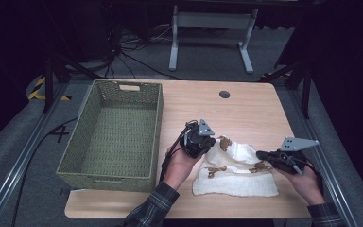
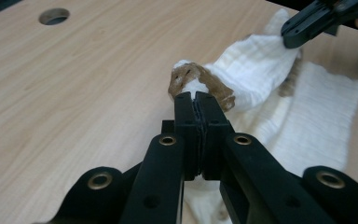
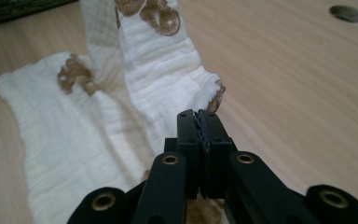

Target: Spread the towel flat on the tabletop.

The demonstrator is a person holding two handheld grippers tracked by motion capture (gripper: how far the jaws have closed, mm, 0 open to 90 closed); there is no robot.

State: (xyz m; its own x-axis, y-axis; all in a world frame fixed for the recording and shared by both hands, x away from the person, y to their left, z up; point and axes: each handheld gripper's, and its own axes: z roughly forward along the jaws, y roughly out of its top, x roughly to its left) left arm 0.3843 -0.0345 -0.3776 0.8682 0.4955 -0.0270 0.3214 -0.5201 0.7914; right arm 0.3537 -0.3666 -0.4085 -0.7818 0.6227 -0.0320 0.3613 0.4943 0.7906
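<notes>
A white cloth (image 1: pixel 236 172) with brown animal prints lies on the wooden table (image 1: pixel 246 106) near its front edge. My left gripper (image 1: pixel 211 141) is shut on the cloth's far left corner (image 2: pixel 193 84) and holds it a little above the table. My right gripper (image 1: pixel 261 154) is shut on the far right corner (image 3: pixel 200 100), also raised. In the left gripper view the right gripper (image 2: pixel 292 31) shows at the top right, pinching the cloth (image 2: pixel 261 60). The far edge of the cloth (image 3: pixel 149 60) hangs between the two grippers, and the rest lies flat.
A green woven basket (image 1: pixel 87 124) with nothing in it stands on the left of the table. A round cable hole (image 1: pixel 224 94) sits near the far edge. Beyond the table, a white frame leg (image 1: pixel 174 42) and cables are on the grey floor.
</notes>
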